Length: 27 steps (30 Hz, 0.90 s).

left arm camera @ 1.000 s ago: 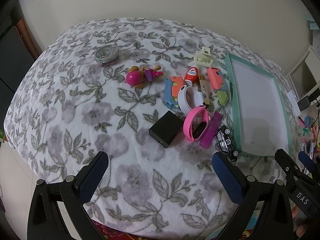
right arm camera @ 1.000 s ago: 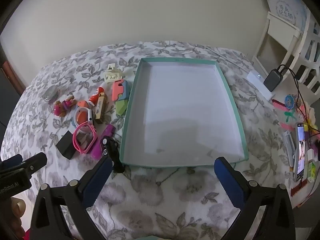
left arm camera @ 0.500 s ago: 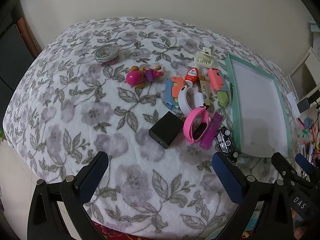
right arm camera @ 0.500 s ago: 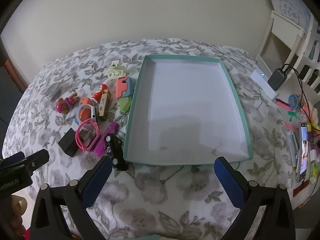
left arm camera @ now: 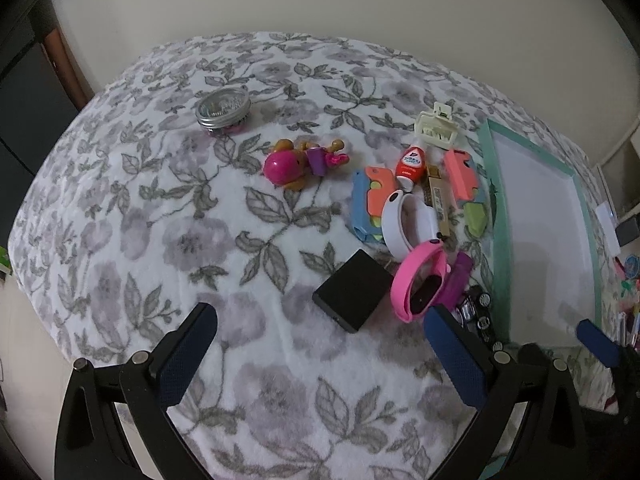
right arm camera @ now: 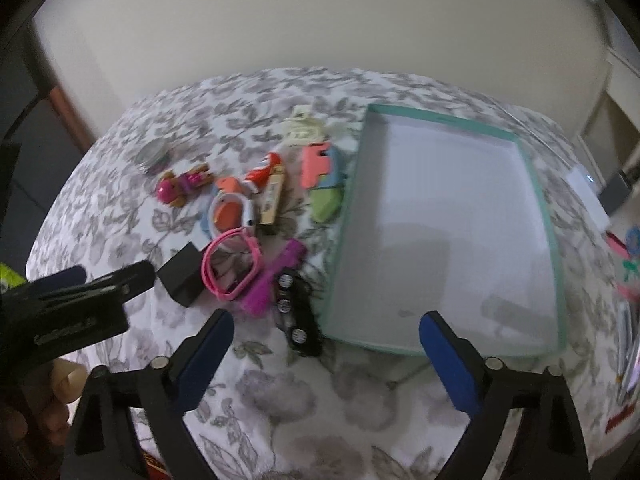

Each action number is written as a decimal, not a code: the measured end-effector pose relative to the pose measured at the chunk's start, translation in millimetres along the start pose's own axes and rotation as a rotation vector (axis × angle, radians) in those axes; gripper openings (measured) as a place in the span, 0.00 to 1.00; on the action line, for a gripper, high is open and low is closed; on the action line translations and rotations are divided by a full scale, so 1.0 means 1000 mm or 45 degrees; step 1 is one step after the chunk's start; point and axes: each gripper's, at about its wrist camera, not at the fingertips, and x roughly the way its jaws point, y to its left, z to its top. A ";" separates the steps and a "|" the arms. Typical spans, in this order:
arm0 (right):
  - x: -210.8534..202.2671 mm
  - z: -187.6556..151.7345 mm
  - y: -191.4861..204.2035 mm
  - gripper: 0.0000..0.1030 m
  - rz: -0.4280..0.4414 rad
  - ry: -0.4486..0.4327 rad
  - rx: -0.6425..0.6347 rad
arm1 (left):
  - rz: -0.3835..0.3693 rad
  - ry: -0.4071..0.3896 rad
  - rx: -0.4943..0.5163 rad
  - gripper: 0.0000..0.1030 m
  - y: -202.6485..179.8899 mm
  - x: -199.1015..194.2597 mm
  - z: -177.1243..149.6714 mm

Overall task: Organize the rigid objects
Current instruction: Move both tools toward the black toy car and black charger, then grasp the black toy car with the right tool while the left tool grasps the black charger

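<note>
Teal-rimmed tray (right arm camera: pixel 558 264), white inside, flat on floral bed (left arm camera: pixel 160 240). Left of it, a clutter: black toy car (right arm camera: pixel 298 320) touching tray's edge, pink band (left arm camera: pixel 420 280), black box (left arm camera: pixel 352 296), white band (left arm camera: pixel 404 224), puzzle blocks (left arm camera: pixel 368 204), cream hair clip (left arm camera: pixel 434 128). Round tin (left arm camera: pixel 223 110) well apart.

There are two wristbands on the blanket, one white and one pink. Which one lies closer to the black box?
The pink wristband: its loop nearly touches the black box. The white wristband lies farther back, beside the orange-and-blue puzzle toy.

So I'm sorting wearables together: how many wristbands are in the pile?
2. A white wristband lies among the toys; a pink wristband sits nearer, beside the black box. Others could be hidden.
</note>
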 end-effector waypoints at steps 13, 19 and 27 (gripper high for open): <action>0.042 0.008 0.028 0.55 0.035 0.203 -0.176 | -0.055 0.074 -0.037 0.85 0.003 0.040 0.009; 0.056 0.006 0.034 0.43 0.024 0.244 -0.234 | -0.048 0.126 0.020 0.73 -0.004 0.053 0.009; 0.067 0.004 0.034 0.35 0.006 0.291 -0.249 | -0.046 0.097 0.078 0.72 -0.017 0.062 0.015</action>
